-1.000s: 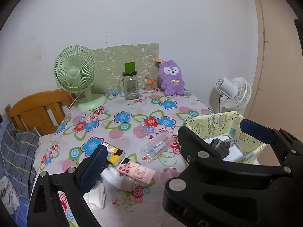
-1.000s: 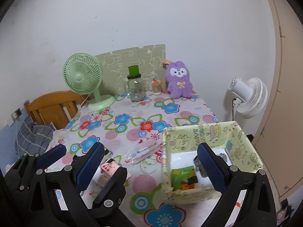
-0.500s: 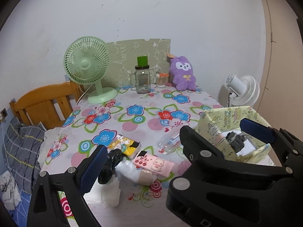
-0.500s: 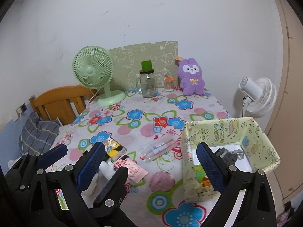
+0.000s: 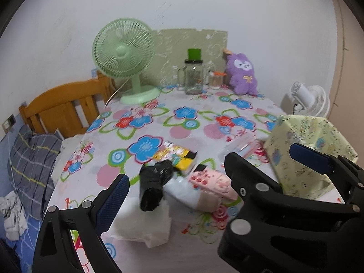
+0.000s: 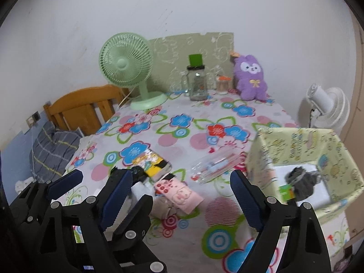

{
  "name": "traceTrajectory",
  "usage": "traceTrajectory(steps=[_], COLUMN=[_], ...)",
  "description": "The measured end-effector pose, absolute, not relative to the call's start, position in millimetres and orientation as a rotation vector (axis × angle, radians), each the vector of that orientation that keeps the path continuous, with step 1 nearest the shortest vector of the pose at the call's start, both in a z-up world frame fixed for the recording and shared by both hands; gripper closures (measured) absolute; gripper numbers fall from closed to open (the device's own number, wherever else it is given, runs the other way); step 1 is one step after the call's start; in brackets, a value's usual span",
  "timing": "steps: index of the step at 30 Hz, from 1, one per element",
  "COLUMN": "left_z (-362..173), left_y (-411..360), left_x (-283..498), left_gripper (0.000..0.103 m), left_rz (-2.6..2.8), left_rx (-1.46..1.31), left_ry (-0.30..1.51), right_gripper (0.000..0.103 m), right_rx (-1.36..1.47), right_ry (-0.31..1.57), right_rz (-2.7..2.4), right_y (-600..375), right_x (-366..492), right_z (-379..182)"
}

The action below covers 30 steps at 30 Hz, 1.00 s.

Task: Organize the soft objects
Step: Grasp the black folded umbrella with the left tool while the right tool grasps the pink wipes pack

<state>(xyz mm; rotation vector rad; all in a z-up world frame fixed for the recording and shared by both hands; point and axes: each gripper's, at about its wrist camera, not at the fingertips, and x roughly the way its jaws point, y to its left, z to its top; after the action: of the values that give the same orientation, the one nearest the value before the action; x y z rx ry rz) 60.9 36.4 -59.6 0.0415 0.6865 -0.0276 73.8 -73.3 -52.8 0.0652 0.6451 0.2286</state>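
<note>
Blue-padded and standing wide with nothing between its jaws, your left gripper [image 5: 207, 170] has the rolled black fabric bundle [image 5: 153, 185] just ahead inside its span, nearer its left finger than its right. Your right gripper [image 6: 179, 193] is also empty, its jaws closing, and sits further off toward the pale yellow printed fabric box [image 6: 329, 150], so the left is the nearer hand. That bundle lies on the flowered desk [image 5: 182, 122] with its long axis running almost straight away from you, its near end resting on a white folded cloth [image 5: 145, 227].
</note>
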Motion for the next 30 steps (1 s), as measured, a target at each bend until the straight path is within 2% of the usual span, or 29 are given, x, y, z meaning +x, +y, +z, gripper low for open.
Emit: traceTrajectory(steps=[11,20,25,27,30], left_z=[-86.9,-108.9,-119.6,-124.2,-128.7], left_y=[57.8,75.6,84.5,84.8,81.9], left_x=[83.6,106.8,114.0,116.2,118.1], left_gripper=[0.011,0.02,0.032,0.044,0.053], left_rz=[0.013,0.049,0.051,0.049,0.049], left_rx=[0.014,-0.009,-0.029,-0.036,-0.031], left_ry=[0.75,0.809,0.847,0.862,0.869], right_gripper=[0.019,0.02,0.02,0.02,0.02], right_rx=[0.037,0.039,0.042,0.043,0.043], right_ry=[0.718,0.787,0.83,0.84,0.871], right_rz=[0.263,0.249,0.245,0.24,0.234], right_y=[-54.2,-49.4,-48.0,-47.7,-47.5], right_x=[100.9,127.9,139.2,142.7,147.7], right_z=[-80.4,-103.5,-115.6,-119.7,-127.7])
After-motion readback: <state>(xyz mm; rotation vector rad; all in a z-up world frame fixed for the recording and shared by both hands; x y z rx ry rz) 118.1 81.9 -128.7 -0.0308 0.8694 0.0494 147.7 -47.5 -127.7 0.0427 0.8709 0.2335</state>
